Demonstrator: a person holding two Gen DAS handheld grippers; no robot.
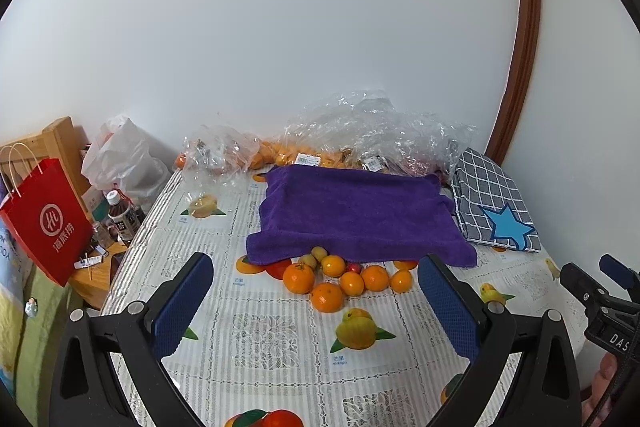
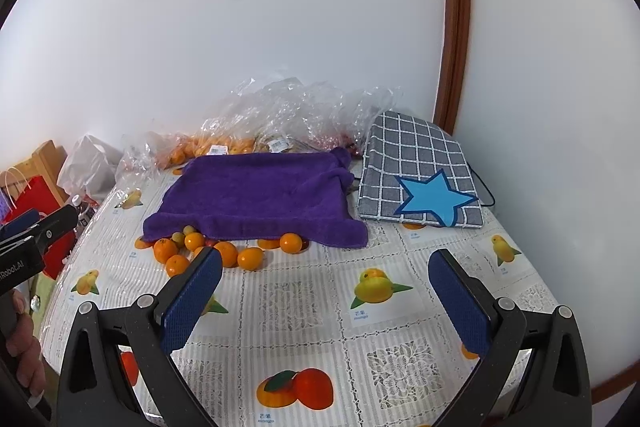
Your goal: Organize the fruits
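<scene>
Ahead of both my tools a purple towel point(image 1: 360, 219) lies on the surface point(image 2: 304, 307), long axis crosswise. Oranges point(image 1: 332, 281) cluster at its near edge. My left tool point(image 1: 316, 303) and right tool point(image 2: 326, 297) gape, released. Only my left view shows the red bag point(image 1: 44, 219).
</scene>
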